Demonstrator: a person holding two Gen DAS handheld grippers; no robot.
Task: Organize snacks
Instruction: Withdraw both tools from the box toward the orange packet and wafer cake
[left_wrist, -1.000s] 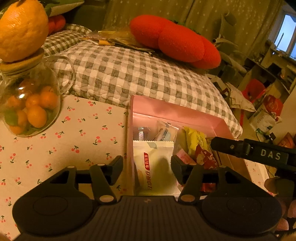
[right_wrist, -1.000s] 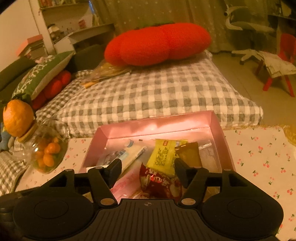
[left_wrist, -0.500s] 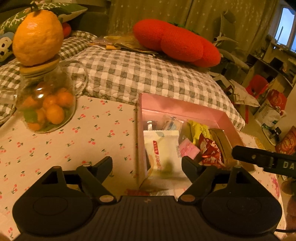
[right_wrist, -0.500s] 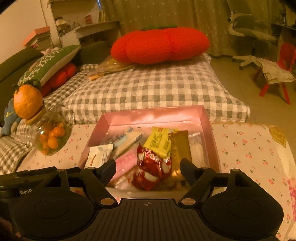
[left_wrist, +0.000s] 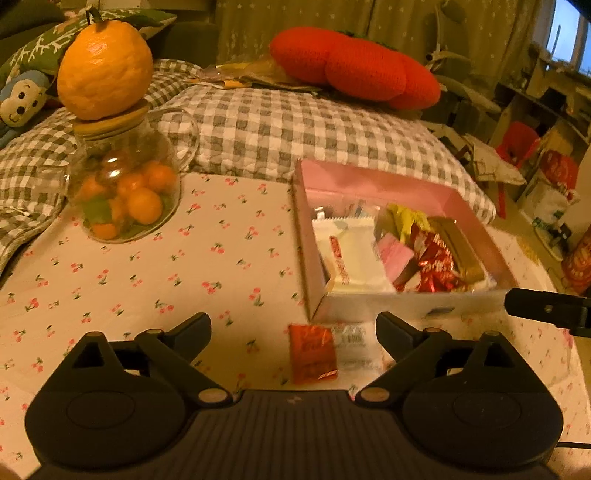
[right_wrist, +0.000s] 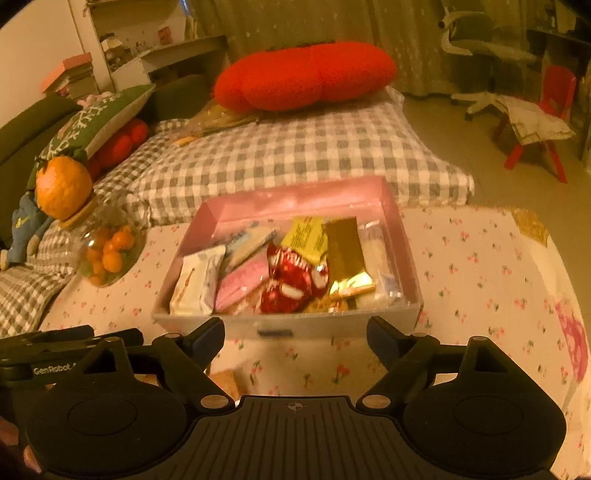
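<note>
both grippers have drawn back from the pink box (left_wrist: 373, 177) since a second ago. the left gripper (left_wrist: 291, 330), jaws opening and empty, hovers over a red packet (left_wrist: 312, 352) on the counter (left_wrist: 147, 266); the right gripper (right_wrist: 295, 334), jaws opening, empty, faces the box's near wall.

A cherry-print tablecloth (left_wrist: 155, 266) covers the table: pink box (left_wrist: 373, 184) at two o'clock, fruit jar (left_wrist: 122, 192) at ten, two wrappers (left_wrist: 314, 350) near centre.
</note>
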